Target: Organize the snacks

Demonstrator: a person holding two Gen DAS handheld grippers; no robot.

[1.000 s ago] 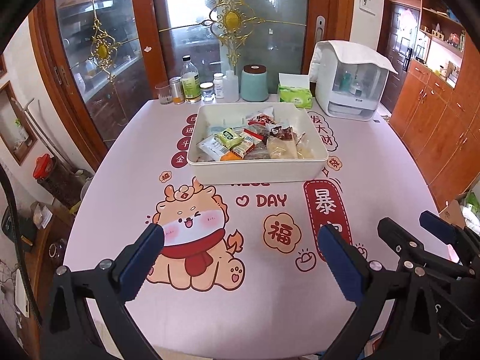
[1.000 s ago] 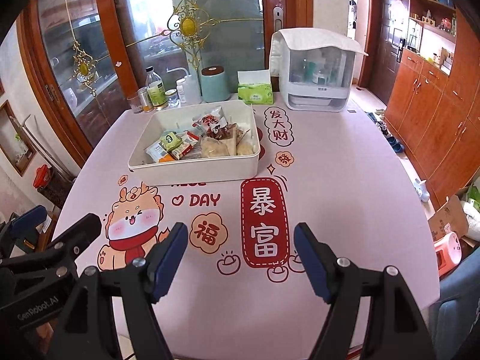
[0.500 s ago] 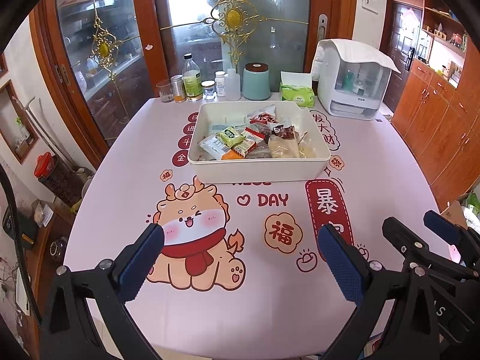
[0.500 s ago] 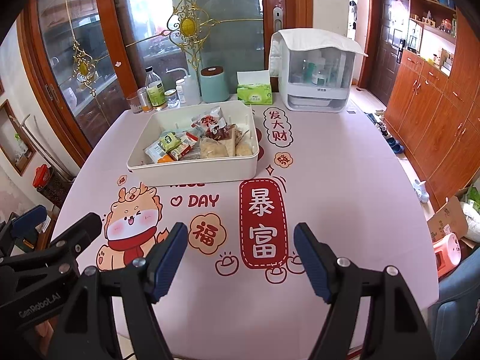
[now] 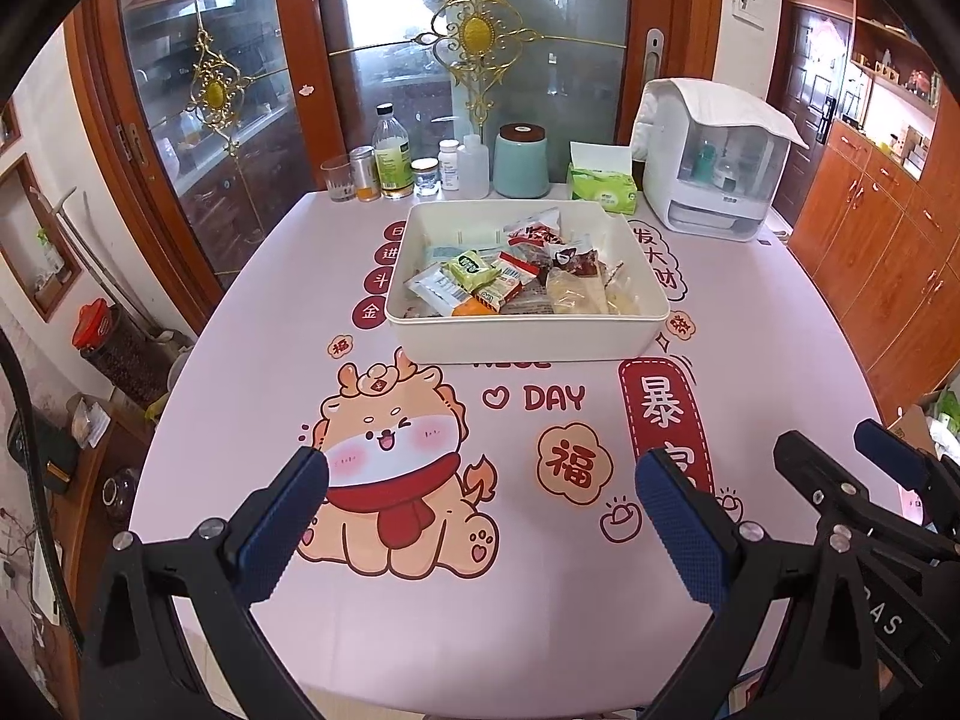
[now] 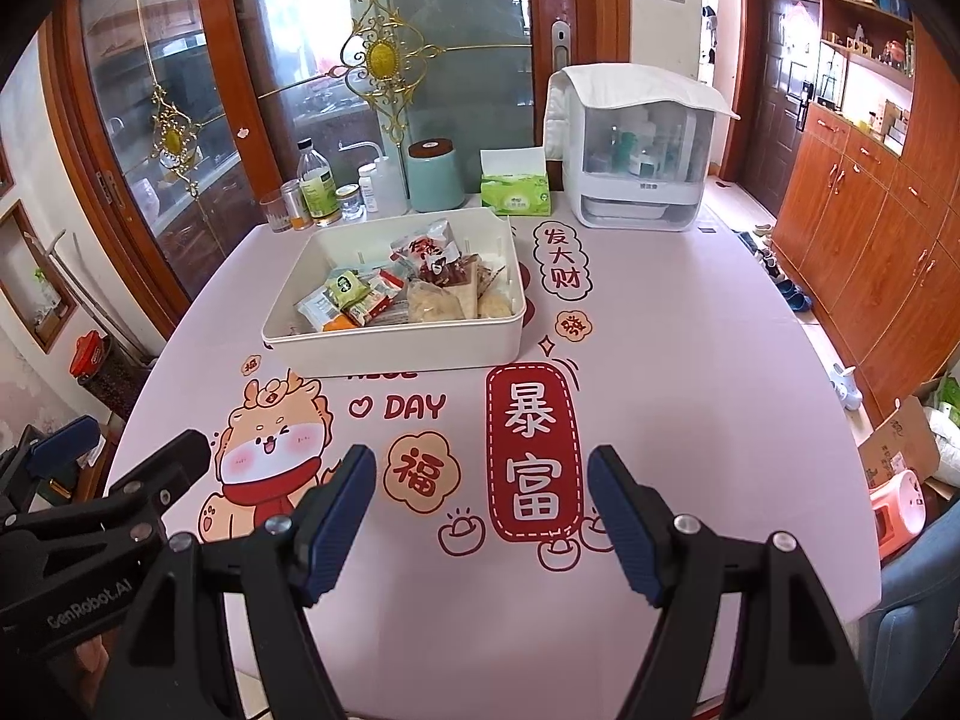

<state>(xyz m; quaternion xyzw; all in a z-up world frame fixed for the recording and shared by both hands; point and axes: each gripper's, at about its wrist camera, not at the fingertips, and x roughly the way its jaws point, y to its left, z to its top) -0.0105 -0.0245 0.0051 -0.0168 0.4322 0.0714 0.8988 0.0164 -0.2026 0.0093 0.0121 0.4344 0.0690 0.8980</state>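
The left gripper (image 5: pixel 480 516) hangs with jaws wide apart and empty over the cartoon dragon on the pink tablecloth (image 5: pixel 252 360); the right gripper (image 6: pixel 483 516) beside it is likewise spread, holding nothing. Farther back sits the white bin (image 5: pixel 528 339) — wrapped snacks (image 5: pixel 510 279) piled inside.

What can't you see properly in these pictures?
- Snacks at the bottom of the white bin: both views, covered by the top packets and the near wall.
- Small print on the bottles: both views, too small.
- Table near edge: both views, hidden behind the left claw and right claw.
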